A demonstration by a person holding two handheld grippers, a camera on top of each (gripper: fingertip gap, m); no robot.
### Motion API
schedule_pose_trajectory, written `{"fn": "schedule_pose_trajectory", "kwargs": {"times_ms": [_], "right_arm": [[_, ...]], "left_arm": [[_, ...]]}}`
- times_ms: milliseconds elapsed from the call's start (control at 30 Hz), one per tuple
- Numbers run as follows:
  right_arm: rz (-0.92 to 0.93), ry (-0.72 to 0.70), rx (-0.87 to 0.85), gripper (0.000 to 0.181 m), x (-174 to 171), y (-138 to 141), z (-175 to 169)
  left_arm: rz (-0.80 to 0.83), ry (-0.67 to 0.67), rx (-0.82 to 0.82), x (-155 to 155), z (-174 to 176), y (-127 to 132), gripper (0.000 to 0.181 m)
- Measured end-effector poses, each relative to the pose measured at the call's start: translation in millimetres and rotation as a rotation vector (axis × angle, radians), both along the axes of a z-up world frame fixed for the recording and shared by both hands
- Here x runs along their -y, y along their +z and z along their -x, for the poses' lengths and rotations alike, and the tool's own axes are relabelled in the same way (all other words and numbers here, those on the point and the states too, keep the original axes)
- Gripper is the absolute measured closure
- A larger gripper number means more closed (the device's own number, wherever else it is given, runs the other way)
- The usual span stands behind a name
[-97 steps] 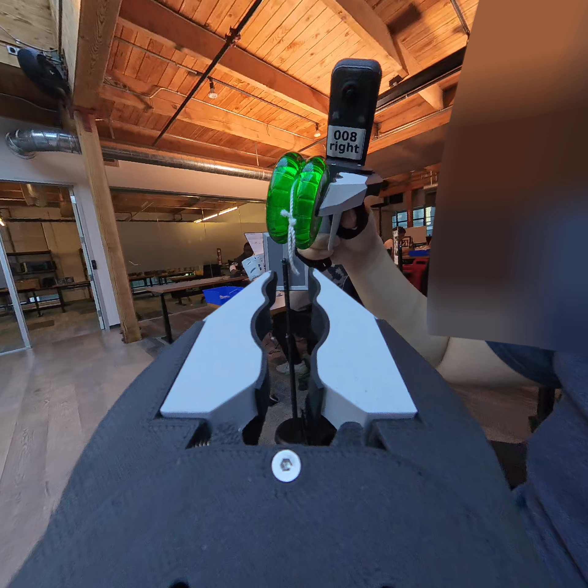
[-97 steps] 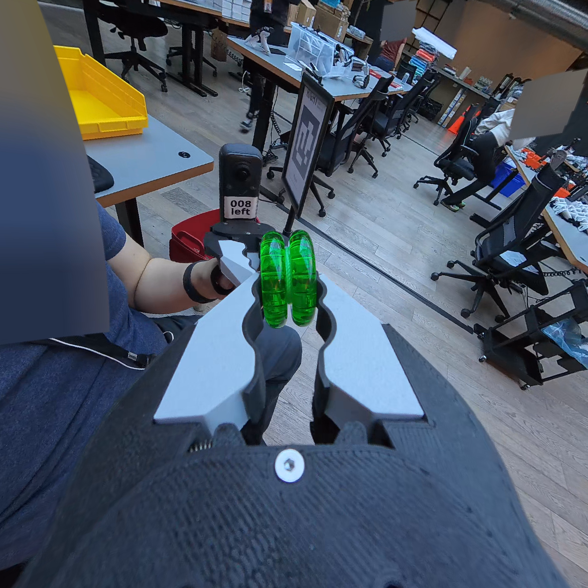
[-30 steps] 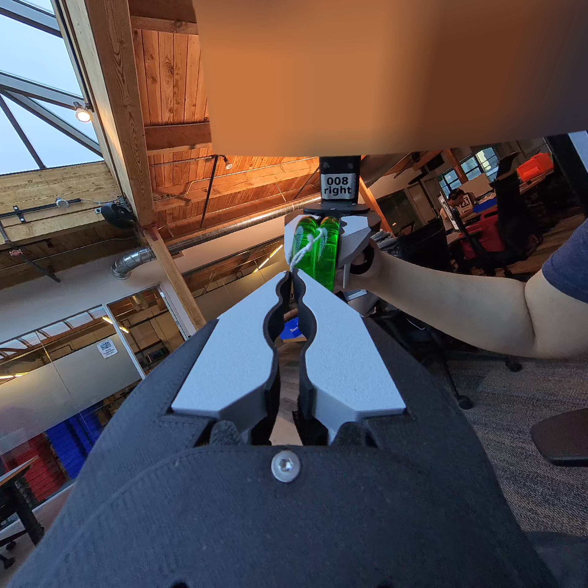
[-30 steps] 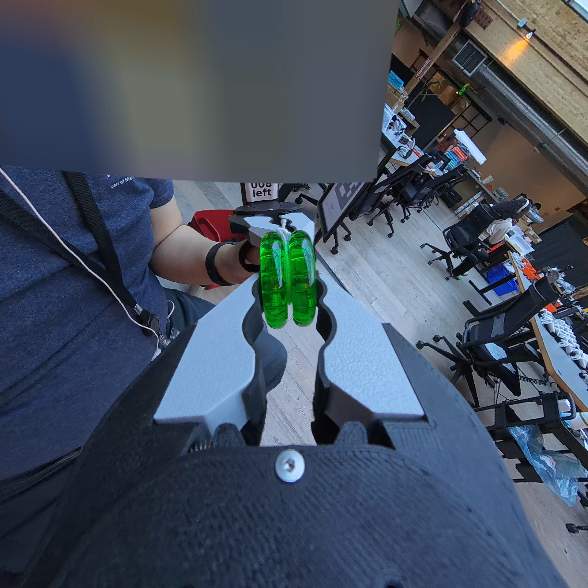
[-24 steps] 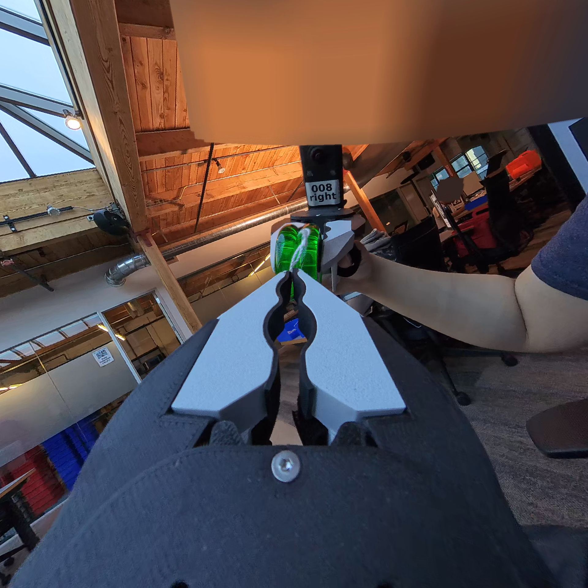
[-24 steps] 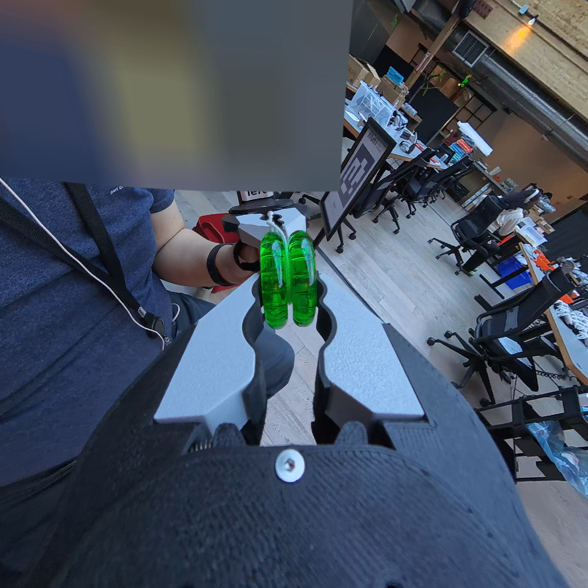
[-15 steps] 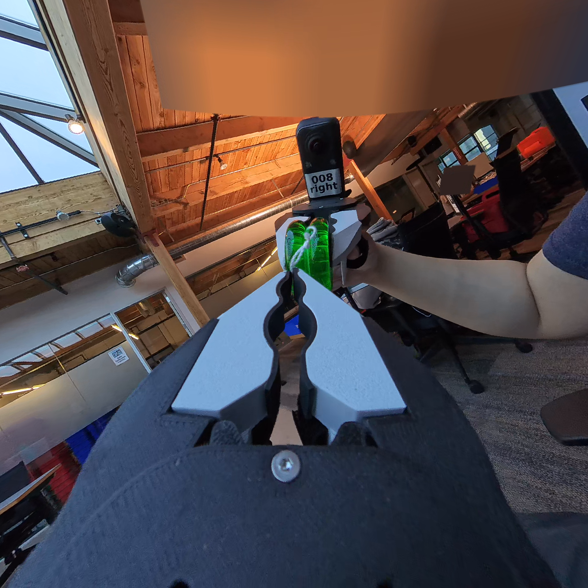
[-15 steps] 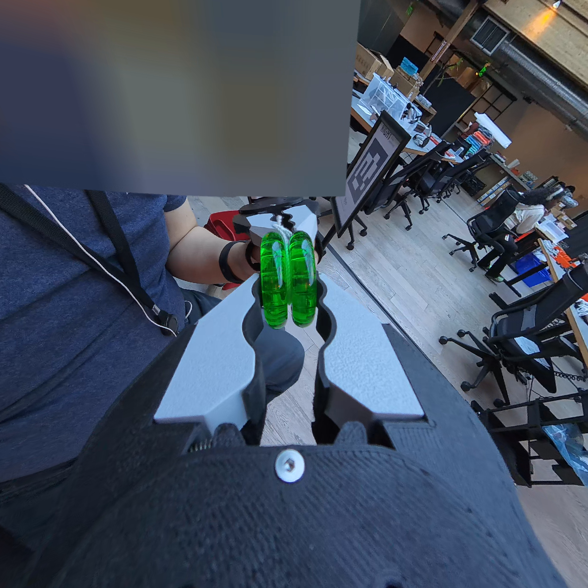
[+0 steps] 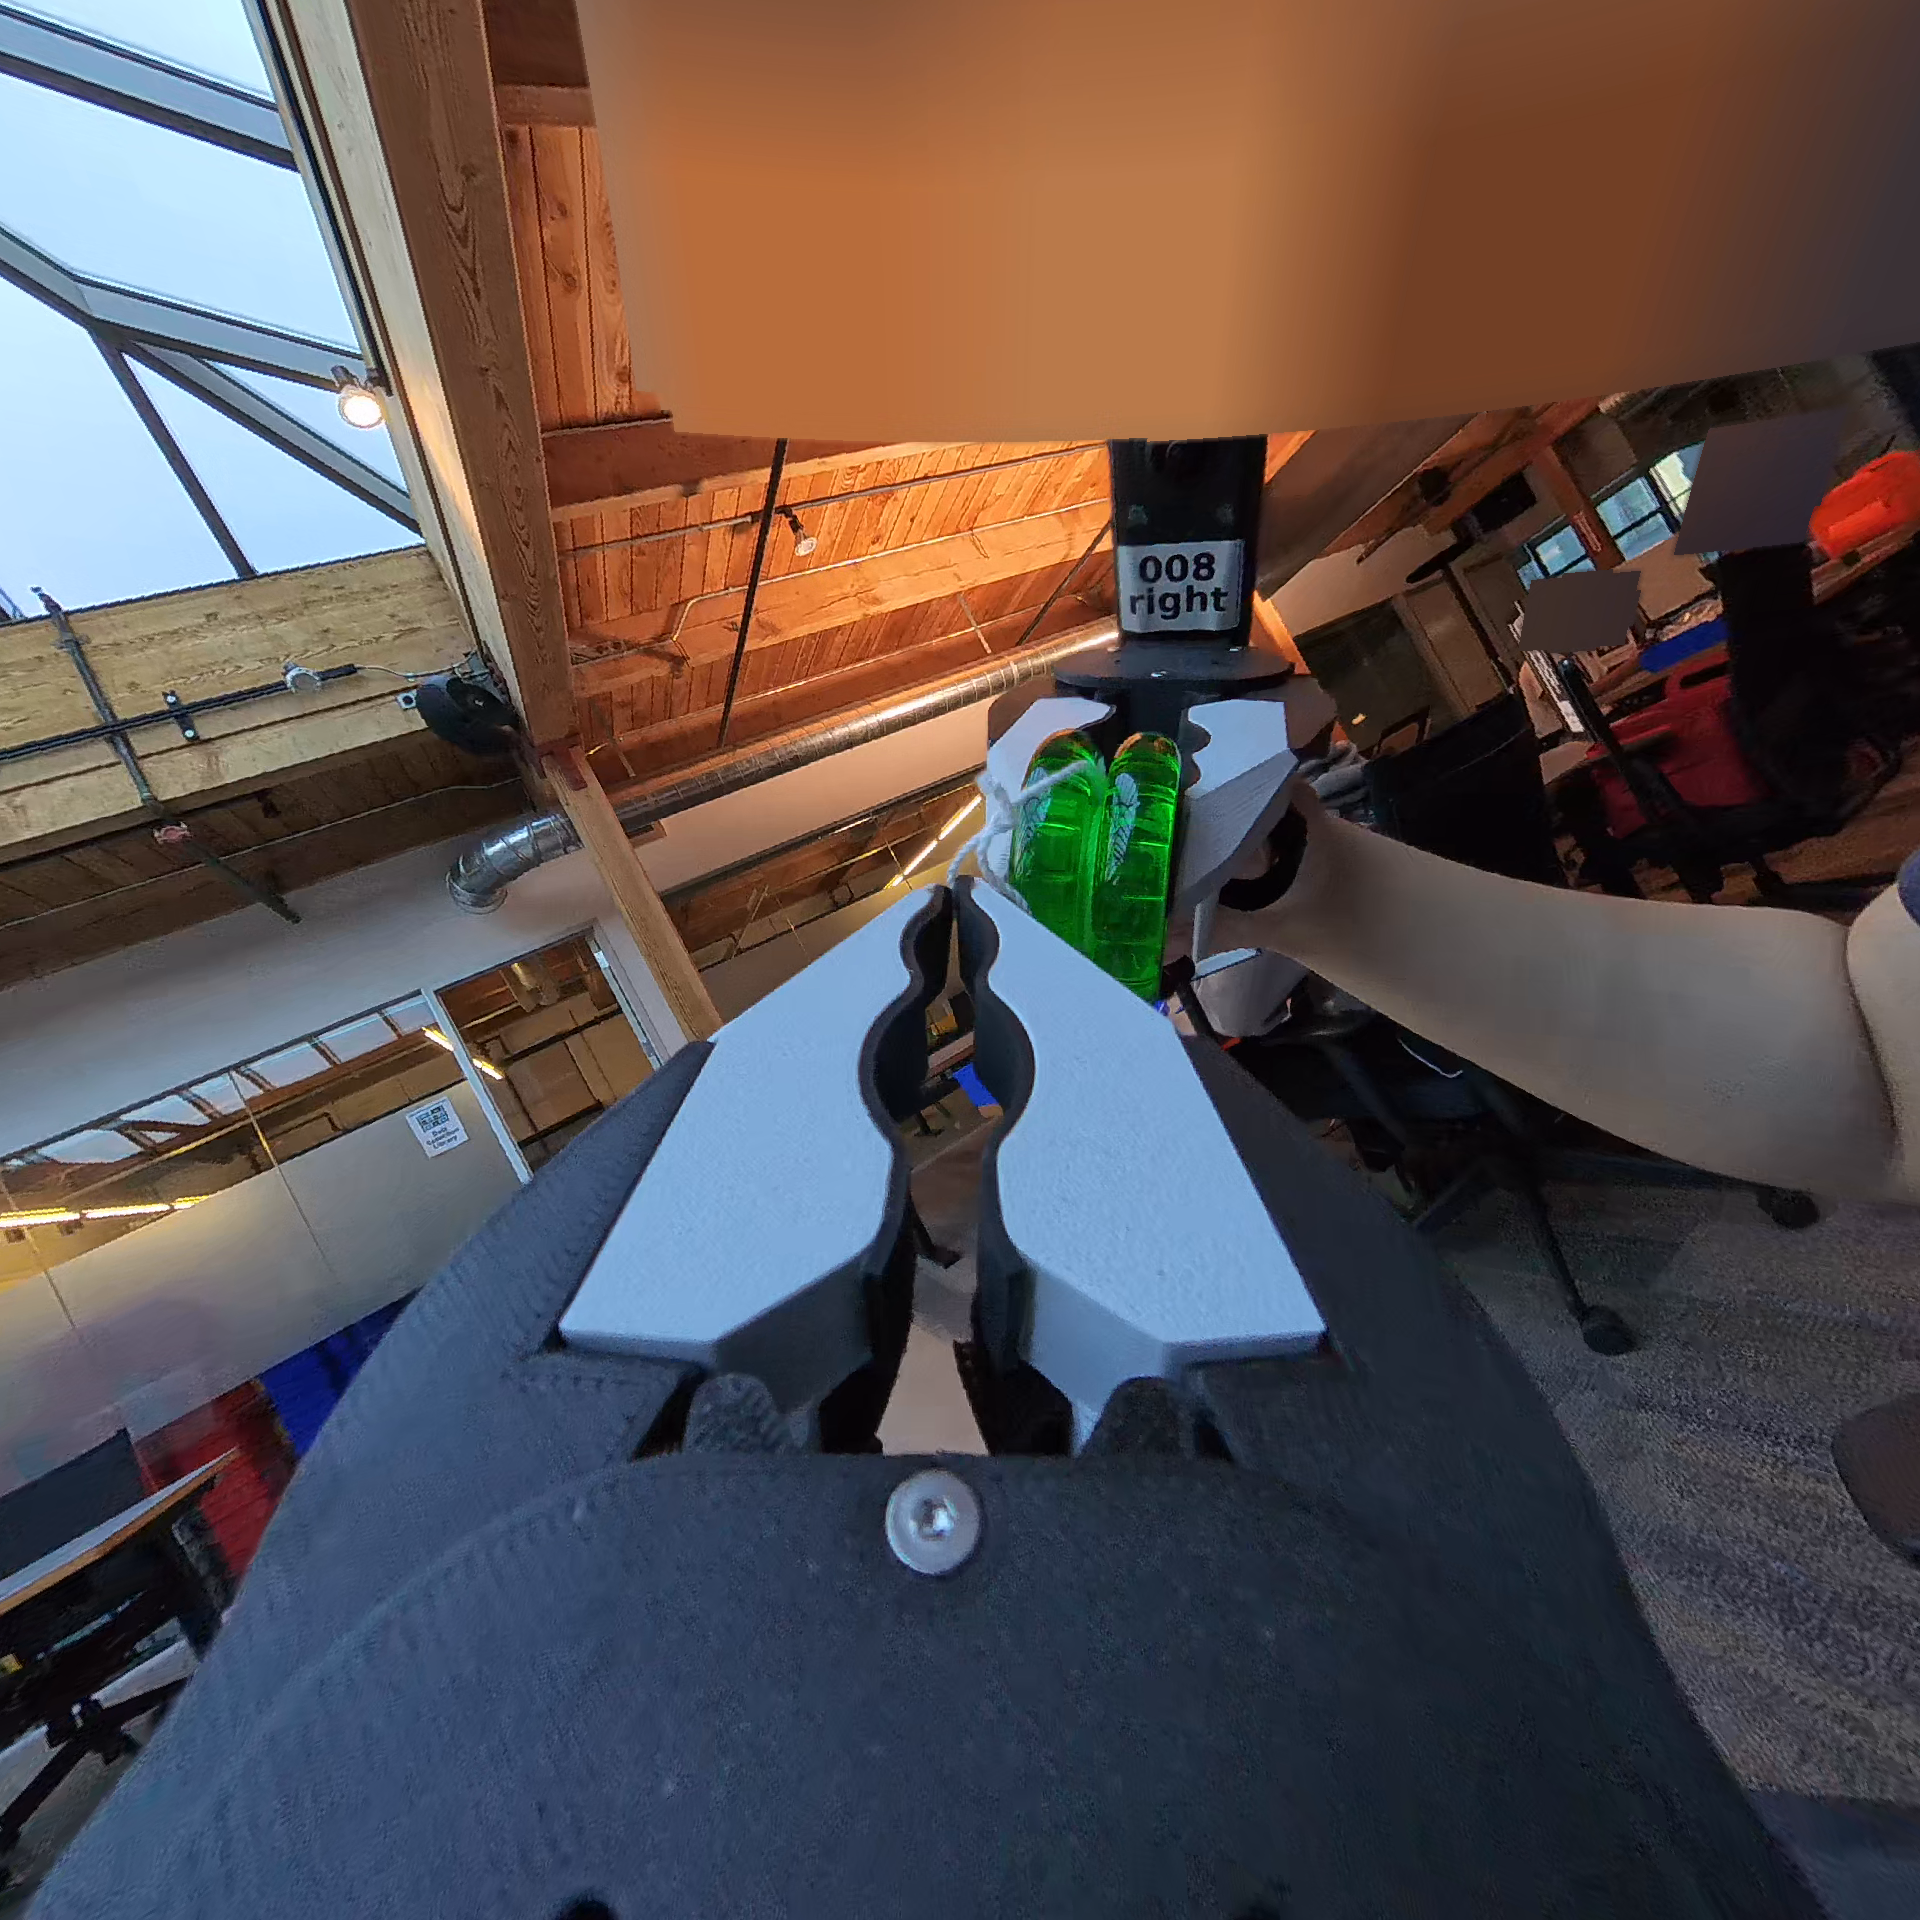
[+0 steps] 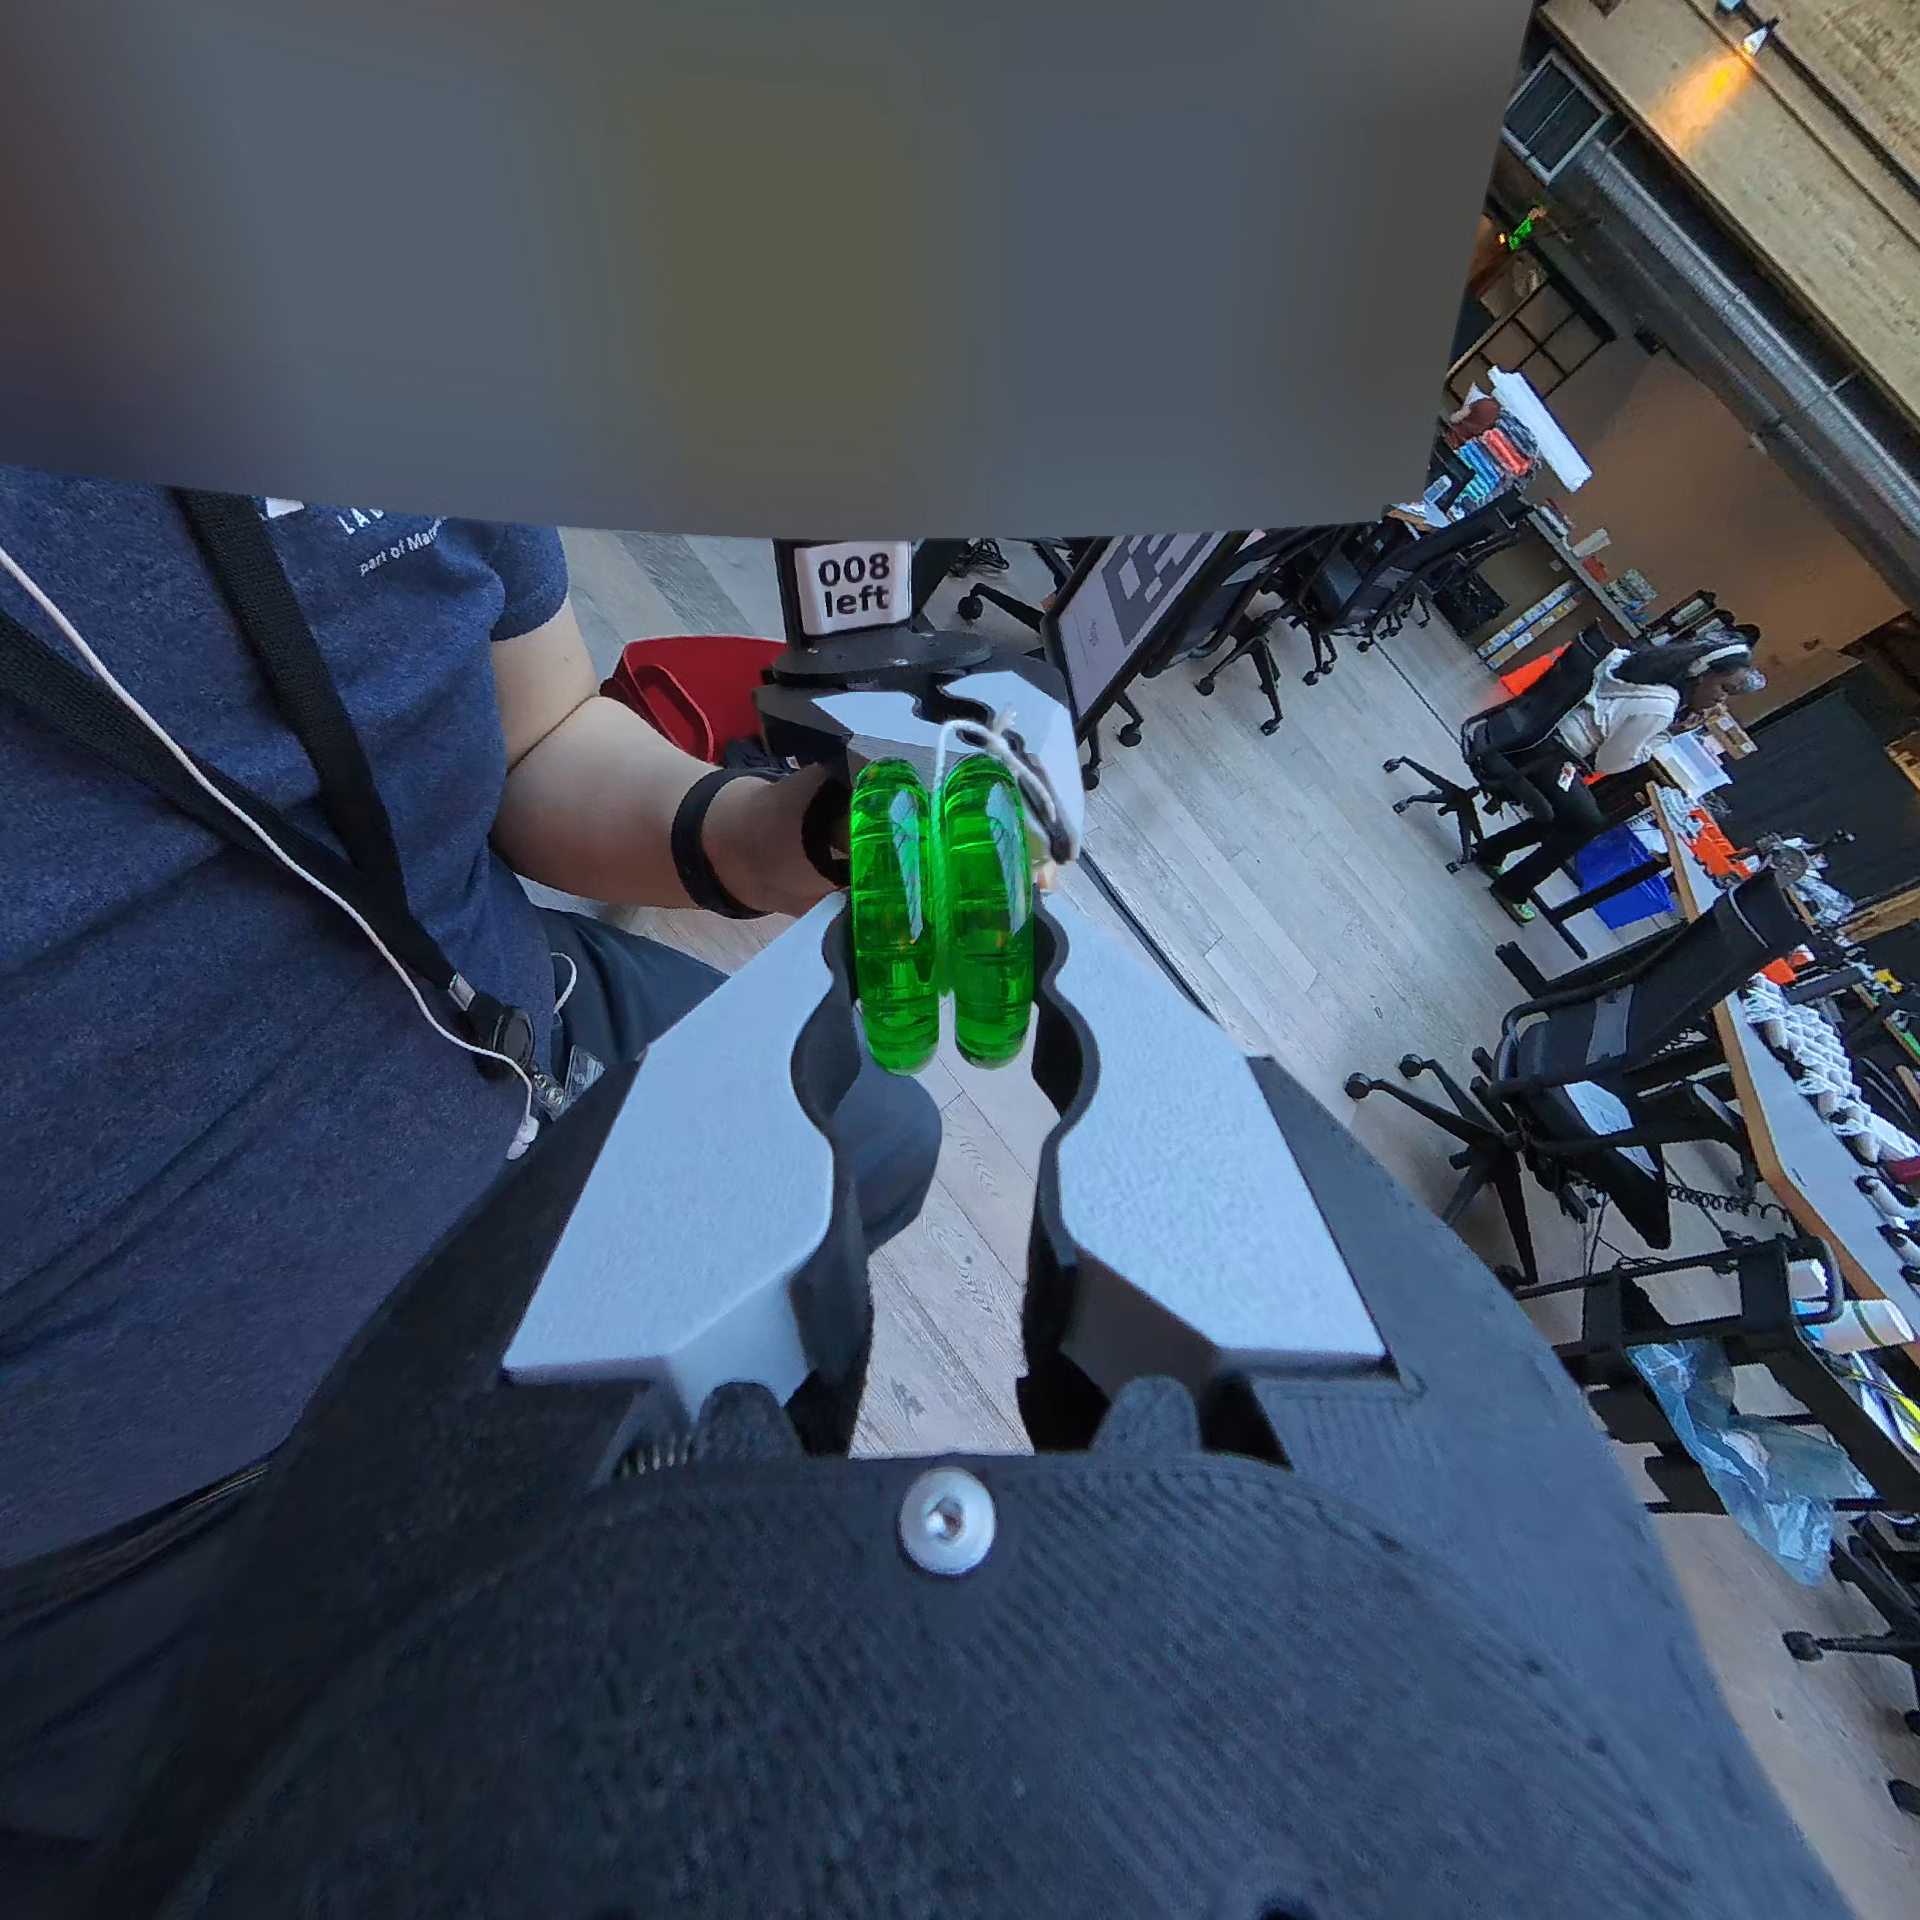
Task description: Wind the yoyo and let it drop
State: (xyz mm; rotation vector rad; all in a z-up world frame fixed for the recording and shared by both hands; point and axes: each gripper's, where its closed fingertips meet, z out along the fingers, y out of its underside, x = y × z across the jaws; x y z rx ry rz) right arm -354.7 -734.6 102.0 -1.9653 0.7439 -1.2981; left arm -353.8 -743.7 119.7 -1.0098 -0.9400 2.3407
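Observation:
A clear green yoyo (image 10: 940,914) sits clamped between the fingertips of my right gripper (image 10: 940,925), edge toward the camera. It also shows in the left wrist view (image 9: 1101,842), held up in the air just beyond my left gripper (image 9: 958,896). My left gripper is shut on the white string (image 9: 1003,821), which runs from its tips up over the yoyo's left half. In the right wrist view the string (image 10: 971,743) loops over the yoyo's top to the left gripper (image 10: 987,717) right behind it.
A person in a blue shirt (image 10: 208,935) sits close at the left, forearm (image 9: 1558,1018) reaching across. Office chairs (image 10: 1600,1060) and desks stand to the right over a wood floor (image 10: 1247,935). A red bin (image 10: 686,686) is behind the left gripper. Wooden beams (image 9: 468,364) are overhead. My left and right fingertips are right by each other.
Both grippers keep their hold. The left gripper's tips have shifted to the left of the yoyo, and the string now crosses the yoyo's left half instead of its middle groove.

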Motion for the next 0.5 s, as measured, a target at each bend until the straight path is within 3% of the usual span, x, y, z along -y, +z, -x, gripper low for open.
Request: {"fn": "schedule_pose_trajectory", "kwargs": {"times_ms": [500], "right_arm": [[-0.029,0.005,-0.005,0.154,2.0,-4.2,0.6]], "left_arm": [[-0.154,-0.29,-0.244,2.8,-2.1,0.3,0.176]]}}
